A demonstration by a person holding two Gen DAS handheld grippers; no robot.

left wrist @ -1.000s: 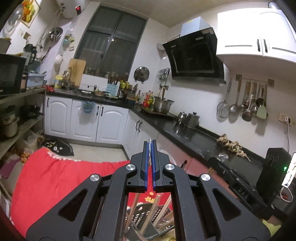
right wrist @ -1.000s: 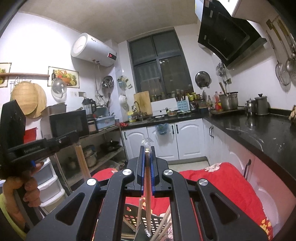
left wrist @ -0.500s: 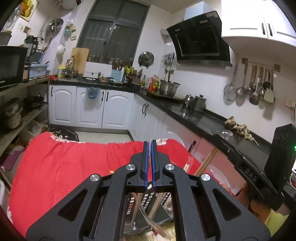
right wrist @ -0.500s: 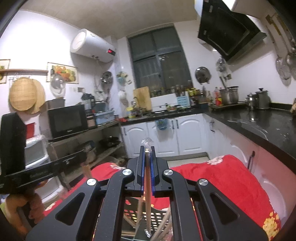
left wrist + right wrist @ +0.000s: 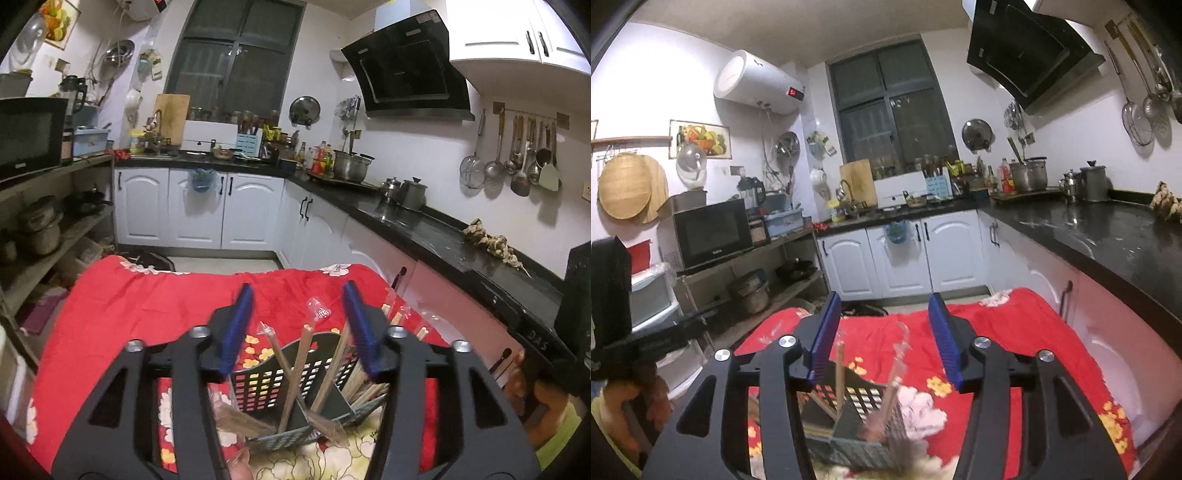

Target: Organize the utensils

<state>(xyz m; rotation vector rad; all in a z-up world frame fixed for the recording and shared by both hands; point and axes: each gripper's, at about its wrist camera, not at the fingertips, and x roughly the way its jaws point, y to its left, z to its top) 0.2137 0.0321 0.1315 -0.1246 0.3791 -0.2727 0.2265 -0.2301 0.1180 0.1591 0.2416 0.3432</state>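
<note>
Your left gripper (image 5: 299,325) and your right gripper (image 5: 882,338) are both opening, the blue fingers (image 5: 236,332) standing about half apart and pressing on nothing, though wrapped chopsticks (image 5: 301,363) rise in the gap between them. Those chopsticks stand loosely crossed in the dark slotted utensil holder (image 5: 291,384), just below the fingers on the red flowered cloth (image 5: 147,295). Expect them to be light, stiff and thin, slick in their clear sleeves and quick to roll or pivot, so take one by its upper shaft, above the holder's rim and square across the pads.
</note>
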